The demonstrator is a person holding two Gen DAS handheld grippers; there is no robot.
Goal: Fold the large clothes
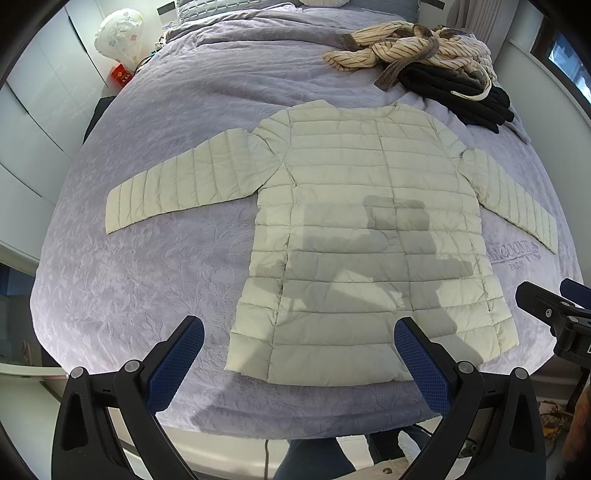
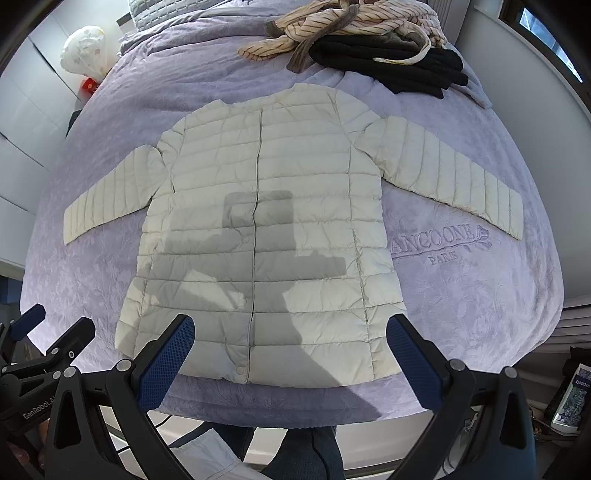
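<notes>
A cream quilted puffer jacket (image 1: 354,206) lies flat, front up, on the lilac bedspread, both sleeves spread out sideways, collar at the far end; it also shows in the right wrist view (image 2: 266,221). My left gripper (image 1: 299,332) is open and empty, held above the jacket's near hem on its left side. My right gripper (image 2: 290,332) is open and empty above the near hem, toward its right half. The right gripper's body shows at the right edge of the left wrist view (image 1: 554,314), and the left gripper's body at the left edge of the right wrist view (image 2: 40,347).
A lilac bedspread (image 1: 147,266) covers the bed. A pile of striped and black clothes (image 1: 436,62) lies at the far right of the bed (image 2: 369,40). A white bag (image 1: 118,33) and a red box stand at the far left. The person's legs are at the bed's near edge.
</notes>
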